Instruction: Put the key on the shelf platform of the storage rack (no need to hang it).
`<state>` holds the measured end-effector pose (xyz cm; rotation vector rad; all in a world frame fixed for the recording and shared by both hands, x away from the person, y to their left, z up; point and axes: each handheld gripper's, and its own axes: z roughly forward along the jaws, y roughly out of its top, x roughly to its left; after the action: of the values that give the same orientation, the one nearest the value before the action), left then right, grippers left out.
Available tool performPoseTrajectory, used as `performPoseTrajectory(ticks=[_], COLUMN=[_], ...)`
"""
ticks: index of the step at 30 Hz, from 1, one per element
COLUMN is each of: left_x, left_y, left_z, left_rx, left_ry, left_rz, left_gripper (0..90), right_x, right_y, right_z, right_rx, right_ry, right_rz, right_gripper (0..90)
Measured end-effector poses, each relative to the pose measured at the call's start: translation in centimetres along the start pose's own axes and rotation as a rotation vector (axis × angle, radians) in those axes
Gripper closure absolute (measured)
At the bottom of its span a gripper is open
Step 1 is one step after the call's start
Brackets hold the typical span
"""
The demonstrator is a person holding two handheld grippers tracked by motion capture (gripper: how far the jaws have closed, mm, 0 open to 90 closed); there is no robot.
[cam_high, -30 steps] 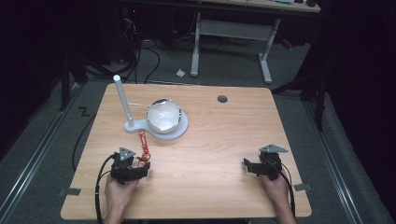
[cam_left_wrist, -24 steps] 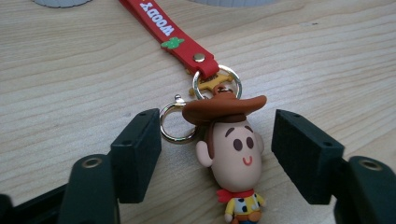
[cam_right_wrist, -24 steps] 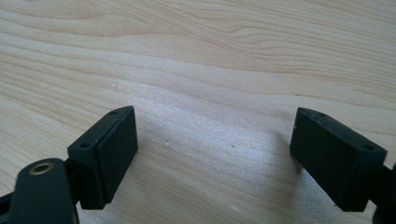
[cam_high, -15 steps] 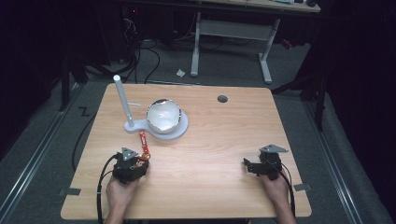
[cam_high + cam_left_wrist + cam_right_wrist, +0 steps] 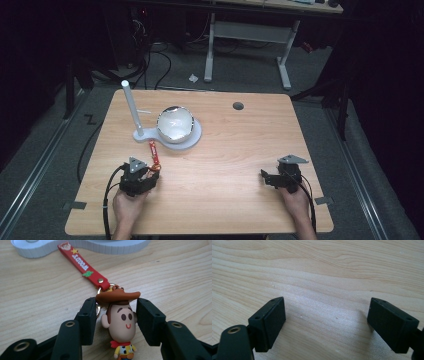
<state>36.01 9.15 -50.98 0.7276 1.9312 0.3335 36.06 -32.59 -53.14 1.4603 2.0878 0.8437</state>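
**Left gripper lined up around a cowboy keychain figure**

The left gripper [image 5: 113,315] sits low on the wooden table [image 5: 240,150] with its jaws on either side of the head of a small cowboy-figure keychain [image 5: 120,322]. The jaws stand apart: a narrow gap shows at each cheek, so they bracket the head but do not look clamped on it (the brim of the hat overhangs both pads, which makes contact up there hard to rule out). That straddling pose reads as a line-up for a pinch across the head, its widest and firmest part.

The right gripper [image 5: 325,322] rests well apart at the table's right side, jaws spread wide over bare wood, seemingly parked.

The figure lies on its back near the table's front left. It has a brown hat, a peach face with oval eyes and a red smile, a red neckerchief and a yellow shirt. A metal ring at the hat joins it to a red strap [image 5: 82,263] lettered "WOODY", which runs away to touch the white stand base [image 5: 82,247]. In the high view that base carries an upright white post [image 5: 132,107] and a shiny bowl [image 5: 175,123].
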Motion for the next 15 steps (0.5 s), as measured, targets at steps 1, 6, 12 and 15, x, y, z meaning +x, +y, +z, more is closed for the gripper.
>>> performPoseTrajectory(ticks=[1, 6, 12, 15], left_x=[-0.1, -0.9, -1.9, -2.4], left_y=[0.2, 0.9, 2.5, 3.5], left_z=[-0.2, -1.2, -2.2, -2.8], left_rx=[0.001, 0.002, 0.014, 0.009], left_ry=[-0.004, -0.037, -0.067, -0.093], left_rz=[-0.002, 0.004, -0.034, -0.043], left_gripper=[52.3, 52.3, 52.4, 52.4], right_x=[0.0, 0.0, 0.0, 0.0], right_y=[0.0, 0.0, 0.0, 0.0], right_z=[0.0, 0.0, 0.0, 0.0], right_rx=[0.000, 0.000, 0.000, 0.000], right_ry=[0.000, 0.000, 0.000, 0.000], right_rz=[0.000, 0.000, 0.000, 0.000], right_gripper=[15.0, 15.0, 15.0, 15.0])
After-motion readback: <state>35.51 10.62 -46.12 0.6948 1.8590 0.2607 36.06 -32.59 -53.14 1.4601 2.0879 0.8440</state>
